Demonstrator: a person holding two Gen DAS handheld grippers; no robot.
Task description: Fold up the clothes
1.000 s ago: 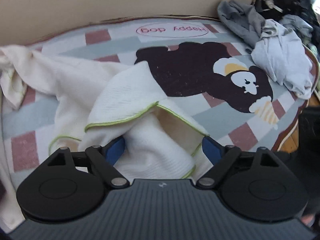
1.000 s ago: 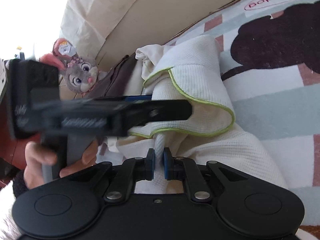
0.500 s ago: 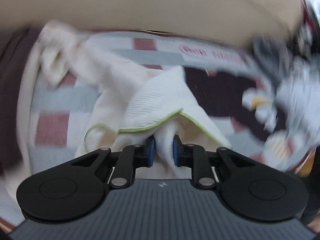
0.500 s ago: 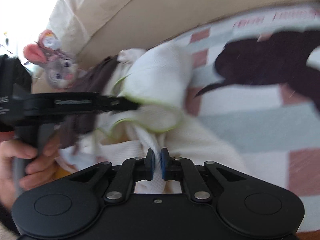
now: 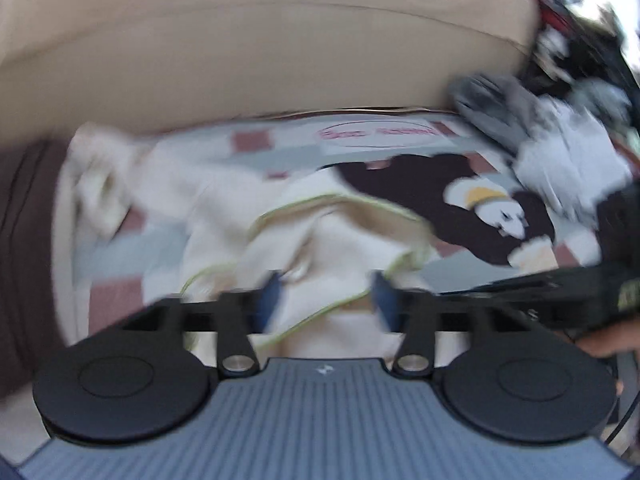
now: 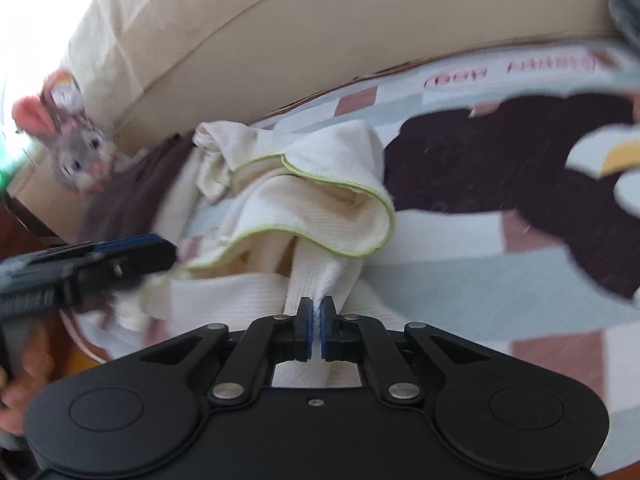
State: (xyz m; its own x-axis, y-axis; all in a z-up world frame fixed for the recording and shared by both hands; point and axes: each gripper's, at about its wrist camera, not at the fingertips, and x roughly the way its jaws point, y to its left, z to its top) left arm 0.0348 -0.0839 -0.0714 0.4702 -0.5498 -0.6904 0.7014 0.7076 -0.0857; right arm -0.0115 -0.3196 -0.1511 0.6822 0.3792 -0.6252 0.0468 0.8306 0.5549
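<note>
L gripper [image 5: 326, 300]: wide open a sec ago around the cream garment [image 5: 332, 240], then pinched shut on a fold, now jaws opening again w/ cloth between the blue pads [image 5: 266, 298], pads not pressing it. Its view is lifted and more of the beige cushion [image 5: 260, 60] fills the top. Green-trimmed flap [image 6: 340, 200] is looser, hem sags into a wavy loop vs the neat fold before. R gripper [image 6: 315, 328]: gap was slightly wider a sec ago, now clamped tight on a white strip of the garment. L gripper seen from R view [image 6: 132, 252] sits lower-left, off the flap it overlapped earlier.
</note>
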